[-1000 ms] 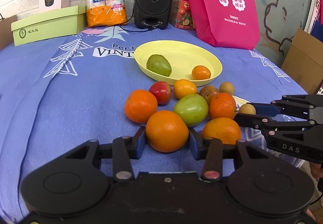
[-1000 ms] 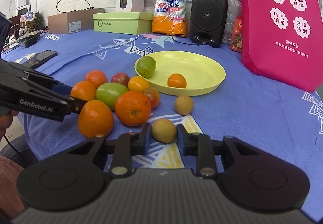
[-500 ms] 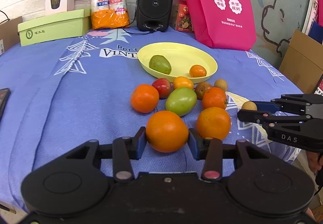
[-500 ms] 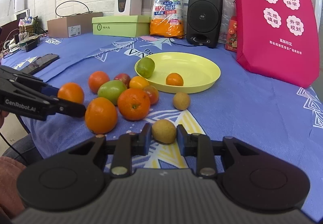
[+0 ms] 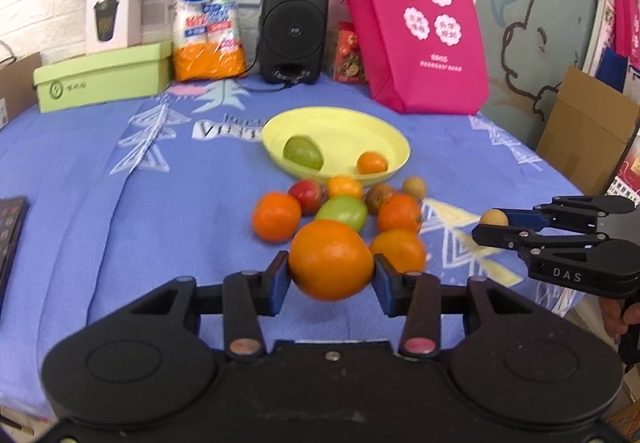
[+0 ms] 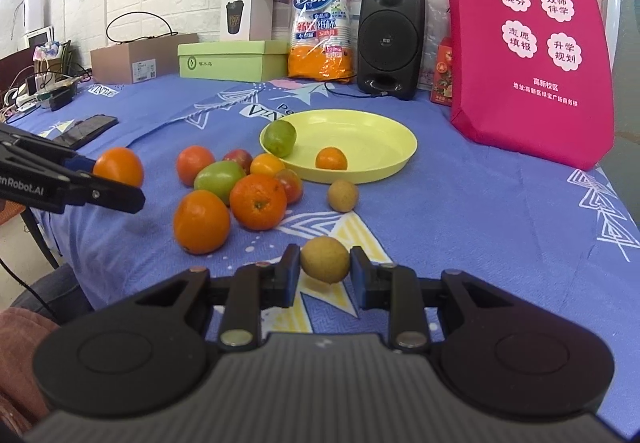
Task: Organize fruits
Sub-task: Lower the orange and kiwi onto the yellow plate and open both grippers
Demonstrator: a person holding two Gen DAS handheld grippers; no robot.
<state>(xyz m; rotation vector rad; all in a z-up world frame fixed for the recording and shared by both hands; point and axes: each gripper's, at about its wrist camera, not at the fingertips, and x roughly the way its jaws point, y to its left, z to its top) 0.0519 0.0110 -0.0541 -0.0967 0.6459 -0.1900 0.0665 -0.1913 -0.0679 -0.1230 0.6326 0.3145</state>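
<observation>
My left gripper (image 5: 331, 279) is shut on a large orange (image 5: 331, 260) and holds it above the blue cloth, near the table's front. My right gripper (image 6: 325, 275) is shut on a small yellow-brown fruit (image 6: 325, 260), also lifted. Each gripper shows in the other's view: the left gripper (image 6: 120, 183) with its orange, the right gripper (image 5: 486, 227) with its fruit. A yellow plate (image 5: 384, 135) (image 6: 384, 139) holds a green fruit (image 5: 303, 152) and a small orange (image 5: 372, 162). Several loose fruits (image 5: 344, 209) (image 6: 224, 179) lie in front of the plate.
A black speaker (image 5: 294, 29), a pink bag (image 5: 420, 27), a pack of paper cups (image 5: 208, 23) and a green box (image 5: 100, 81) stand along the table's back. A dark phone (image 6: 86, 129) lies on the cloth at the left. A cardboard box (image 5: 584, 123) stands beyond the right edge.
Both grippers have risen and drawn back from the fruit pile, each carrying its fruit. The plate and loose fruits now look farther away.
</observation>
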